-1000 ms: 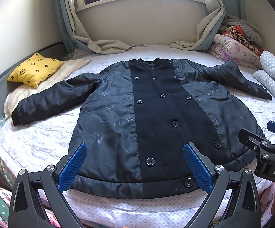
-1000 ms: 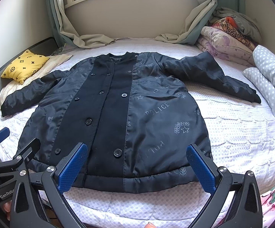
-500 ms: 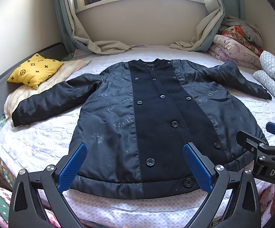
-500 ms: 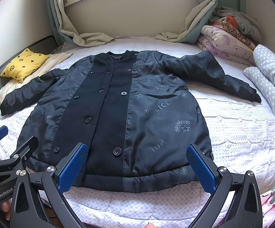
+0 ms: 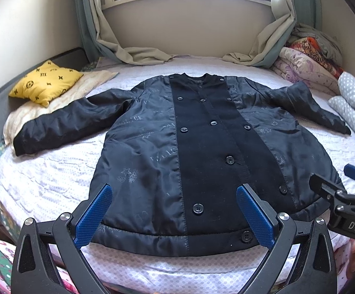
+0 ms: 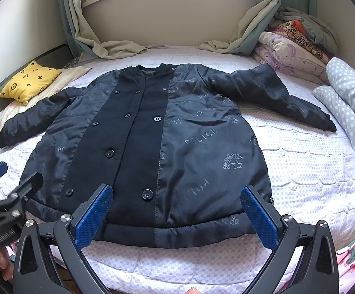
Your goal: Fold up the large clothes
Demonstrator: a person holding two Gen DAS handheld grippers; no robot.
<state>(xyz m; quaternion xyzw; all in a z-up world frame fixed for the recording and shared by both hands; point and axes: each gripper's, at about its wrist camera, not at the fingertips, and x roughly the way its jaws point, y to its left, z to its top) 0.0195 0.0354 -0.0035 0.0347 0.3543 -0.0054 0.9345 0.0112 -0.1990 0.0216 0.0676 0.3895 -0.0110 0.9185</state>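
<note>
A large dark navy coat [image 5: 189,152] lies flat and face up on the bed, buttoned, both sleeves spread out to the sides; it also shows in the right wrist view [image 6: 177,147]. My left gripper [image 5: 175,213] is open and empty, hovering above the coat's hem near its left half. My right gripper [image 6: 176,214] is open and empty, above the hem near its right half. Each gripper shows at the edge of the other's view.
The bed has a white dotted cover [image 5: 55,176]. A yellow cushion [image 5: 46,85] lies at the far left. Folded quilts [image 5: 307,66] and a grey dotted blanket [image 6: 349,98] are piled along the right. Curtains [image 5: 133,54] drape onto the bed's far end below the window.
Both grippers have drifted slightly forward toward the coat; both stay open. The coat has not moved.
</note>
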